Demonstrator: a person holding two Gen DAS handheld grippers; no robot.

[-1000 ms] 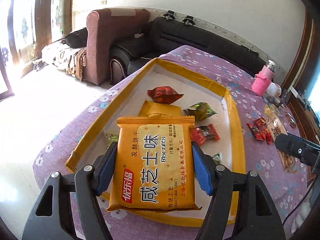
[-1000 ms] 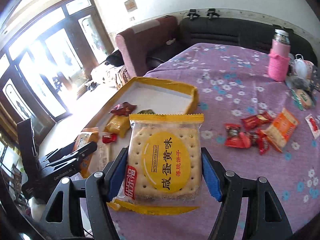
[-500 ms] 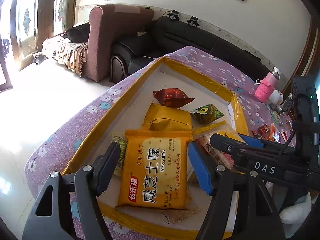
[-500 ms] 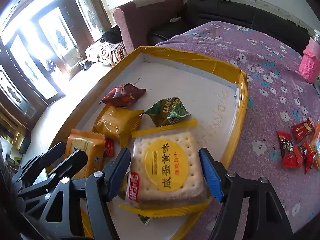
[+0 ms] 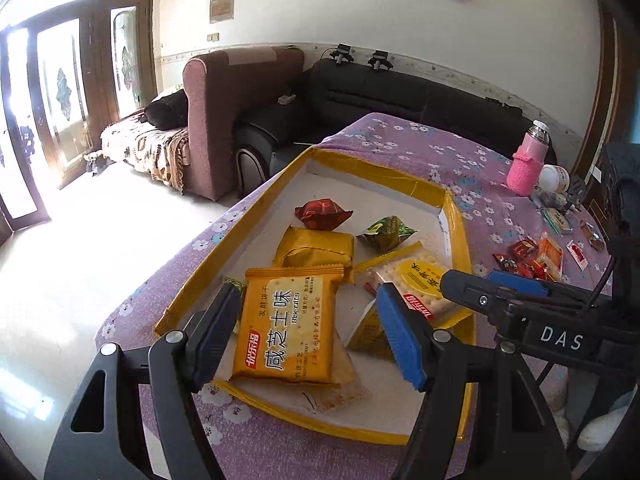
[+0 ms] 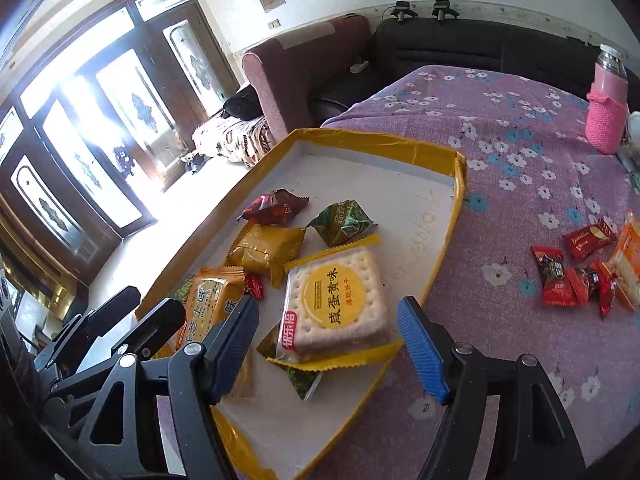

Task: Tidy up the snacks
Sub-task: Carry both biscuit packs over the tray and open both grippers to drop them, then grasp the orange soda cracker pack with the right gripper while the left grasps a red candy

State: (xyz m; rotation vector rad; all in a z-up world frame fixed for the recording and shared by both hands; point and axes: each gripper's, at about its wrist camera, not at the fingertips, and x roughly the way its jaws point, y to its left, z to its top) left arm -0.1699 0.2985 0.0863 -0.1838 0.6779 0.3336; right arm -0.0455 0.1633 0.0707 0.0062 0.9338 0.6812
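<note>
An orange biscuit packet and a clear cracker pack with a yellow round label lie flat, side by side, inside the yellow-rimmed shallow box among small wrapped snacks. More red-wrapped candies lie scattered on the purple tablecloth beside it.

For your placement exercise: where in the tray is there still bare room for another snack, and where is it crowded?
The tray floor is bare at its far end, beyond the red packet and green packet, and along the right wall beside the egg-yolk cracker pack. The near left corner, around the orange biscuit pack, is crowded.
</note>
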